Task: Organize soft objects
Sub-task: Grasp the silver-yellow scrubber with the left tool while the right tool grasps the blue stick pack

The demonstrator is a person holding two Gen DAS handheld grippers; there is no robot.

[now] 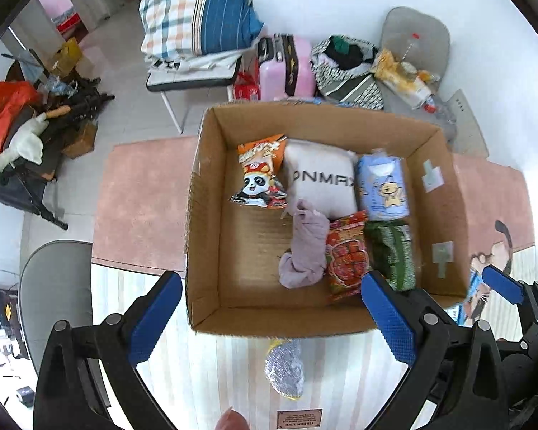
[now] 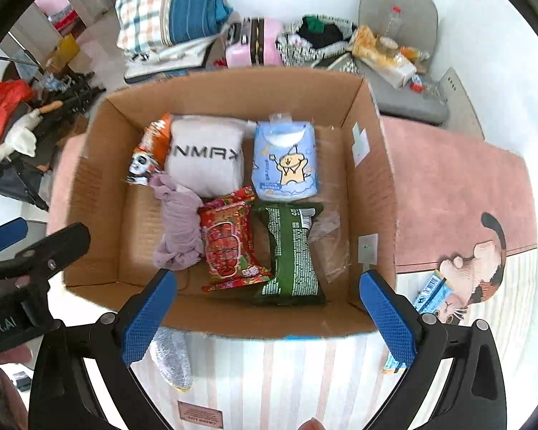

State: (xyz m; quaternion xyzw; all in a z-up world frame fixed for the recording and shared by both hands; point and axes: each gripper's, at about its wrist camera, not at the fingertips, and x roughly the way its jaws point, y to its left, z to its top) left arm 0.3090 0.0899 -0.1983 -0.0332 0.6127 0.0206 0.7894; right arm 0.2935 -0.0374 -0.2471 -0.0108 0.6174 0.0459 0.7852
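Cardboard box (image 2: 373, 193) is sitting on the mat, already holding six soft items: panda snack bag (image 1: 260, 175), white pillow (image 2: 206, 154), blue tissue pack (image 2: 285, 161), mauve cloth (image 2: 181, 233), red packet (image 2: 229, 247), green packet (image 2: 292, 251). Still lying outside: silver pouch (image 1: 284, 367) just beside the box's near edge, and a blue wrapper (image 2: 430, 292) off its near right corner. Left gripper (image 1: 269, 317) and right gripper (image 2: 269, 317) are both hovering over the near edge, fingers spread wide, carrying nothing (job seemingly mostly done).
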